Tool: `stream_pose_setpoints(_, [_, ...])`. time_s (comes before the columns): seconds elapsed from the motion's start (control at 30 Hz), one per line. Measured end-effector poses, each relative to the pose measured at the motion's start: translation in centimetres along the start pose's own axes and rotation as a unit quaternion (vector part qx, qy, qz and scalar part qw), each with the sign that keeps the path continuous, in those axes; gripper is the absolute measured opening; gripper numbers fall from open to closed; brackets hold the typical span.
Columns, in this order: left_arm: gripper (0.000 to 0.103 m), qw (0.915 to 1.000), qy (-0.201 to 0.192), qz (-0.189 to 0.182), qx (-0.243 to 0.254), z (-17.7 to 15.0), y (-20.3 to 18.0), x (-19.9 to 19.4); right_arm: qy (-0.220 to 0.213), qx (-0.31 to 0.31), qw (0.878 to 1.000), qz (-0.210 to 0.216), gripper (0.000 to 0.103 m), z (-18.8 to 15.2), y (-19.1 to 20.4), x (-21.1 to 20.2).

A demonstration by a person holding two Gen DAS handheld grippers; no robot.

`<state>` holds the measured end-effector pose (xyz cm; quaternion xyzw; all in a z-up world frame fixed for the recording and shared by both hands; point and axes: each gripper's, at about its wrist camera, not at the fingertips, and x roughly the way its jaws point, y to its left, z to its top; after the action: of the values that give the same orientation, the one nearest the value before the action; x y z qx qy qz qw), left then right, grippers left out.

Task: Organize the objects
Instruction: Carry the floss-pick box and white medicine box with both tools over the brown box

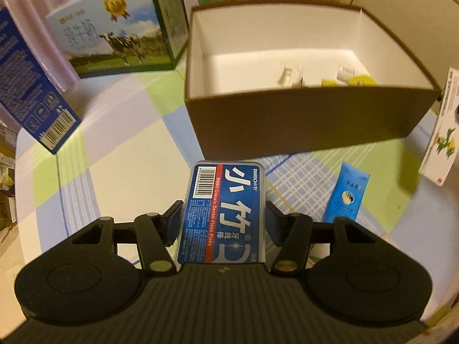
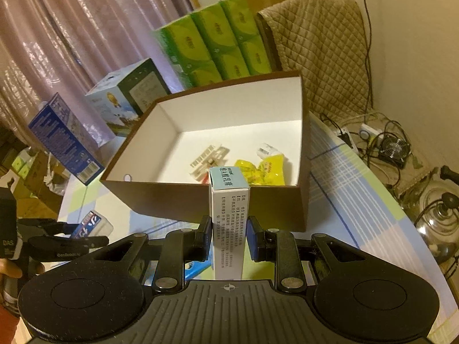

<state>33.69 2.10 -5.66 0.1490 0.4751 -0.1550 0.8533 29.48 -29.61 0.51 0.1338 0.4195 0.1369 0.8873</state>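
My left gripper (image 1: pixel 222 223) is shut on a blue dental floss picks box (image 1: pixel 223 209), held above the checked tablecloth just in front of the brown cardboard box (image 1: pixel 301 120). My right gripper (image 2: pixel 229 238) is shut on a white and teal ointment carton (image 2: pixel 229 218), upright before the same brown box (image 2: pixel 178 200). Its white inside holds a white plastic piece (image 2: pixel 208 157), yellow sachets (image 2: pixel 264 169) and a small white tube (image 2: pixel 266 149). In the right wrist view the left gripper (image 2: pixel 83 233) with the floss box (image 2: pixel 91 225) shows at the far left. A blue tube (image 1: pixel 347 195) lies on the cloth.
A milk carton case (image 1: pixel 114 37) and a dark blue box (image 1: pixel 34 91) stand left of the brown box, green tissue packs (image 2: pixel 215 40) behind it. A quilted chair back (image 2: pixel 315 43), floor cables with a fan (image 2: pixel 393 146) and a pot lid (image 2: pixel 441 215) lie beyond the table's right edge.
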Motion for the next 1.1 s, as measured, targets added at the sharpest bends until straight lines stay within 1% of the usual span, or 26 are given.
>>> stream_pose_setpoints(0.23, [0.055,0.9993,-0.036,0.01,-0.007,1.0,0.3,-3.2,-0.009,-0.025,0.999,0.018,0.022,0.9,1.7,-0.7])
stream_pose_setpoints(0.43, [0.055,0.9977,-0.066,0.011,-0.01,2.8,0.3,-4.6,-0.027,-0.045,0.998,0.025,0.022,2.2,2.9,-1.6])
stream_pose_setpoints(0.67, [0.055,0.996,-0.088,0.005,-0.008,5.9,-0.7,-4.8,-0.056,-0.051,0.996,0.036,0.022,4.5,3.3,-2.6])
stream_pose_setpoints(0.8, [0.055,0.9953,-0.097,-0.001,-0.004,7.9,-1.5,-4.5,-0.075,-0.047,0.995,0.036,0.022,5.8,3.2,-3.0])
stream_pose_setpoints(0.97, [0.055,0.9952,-0.098,-0.006,-0.003,9.7,-2.4,-3.8,-0.093,-0.049,0.994,0.031,0.022,7.8,2.9,-3.0])
stream_pose_setpoints(1.1, [0.055,0.9955,-0.094,-0.009,-0.005,11.1,-3.1,-2.7,-0.101,-0.046,0.993,0.024,0.022,9.2,2.6,-2.1])
